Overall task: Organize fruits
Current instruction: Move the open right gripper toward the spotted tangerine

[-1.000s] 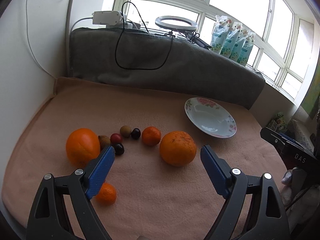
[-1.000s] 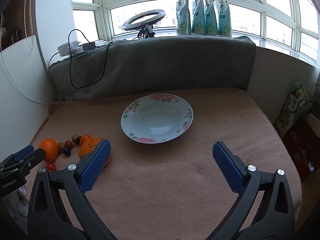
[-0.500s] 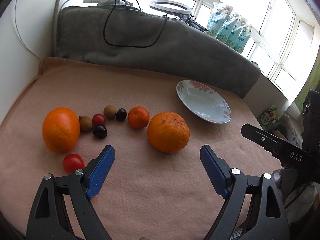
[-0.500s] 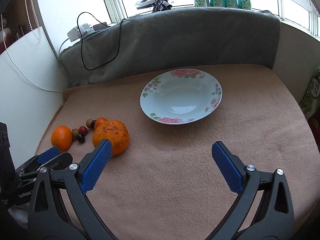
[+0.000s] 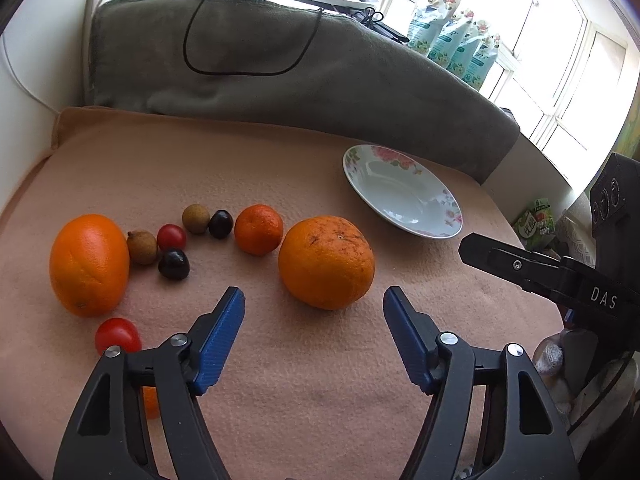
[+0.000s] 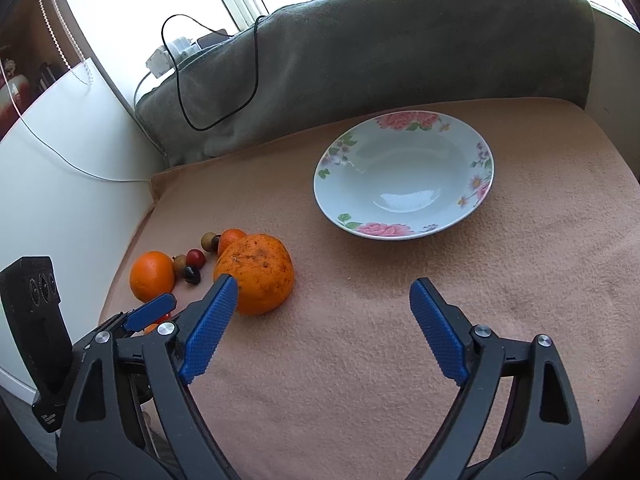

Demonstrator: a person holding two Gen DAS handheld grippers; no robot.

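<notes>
A rough-skinned big orange (image 5: pixel 326 262) lies on the peach blanket just beyond my left gripper (image 5: pixel 314 300), whose jaws are closing with nothing between them. To its left sit a small mandarin (image 5: pixel 258 229), dark cherries (image 5: pixel 220 223), brown longans (image 5: pixel 195 218), a cherry tomato (image 5: pixel 117 335) and a smooth orange (image 5: pixel 89 264). The flowered white plate (image 5: pixel 402 191) lies empty at the back right. In the right wrist view my right gripper (image 6: pixel 324 286) hovers over bare blanket, jaws closing on nothing, the big orange (image 6: pixel 256 272) beside its left finger and the plate (image 6: pixel 403 174) ahead.
A grey cushion (image 5: pixel 280 64) with a black cable (image 5: pixel 240 68) backs the blanket. White wall (image 6: pixel 60 184) borders the left. Green pouches (image 5: pixel 456 46) stand on the windowsill. The right gripper's black body (image 5: pixel 560 276) juts in at the right of the left view.
Both grippers have sunk and tilted down toward the blanket, and both pairs of jaws have narrowed. The left one has come closer to the big orange; the right one has swung left toward the fruit.
</notes>
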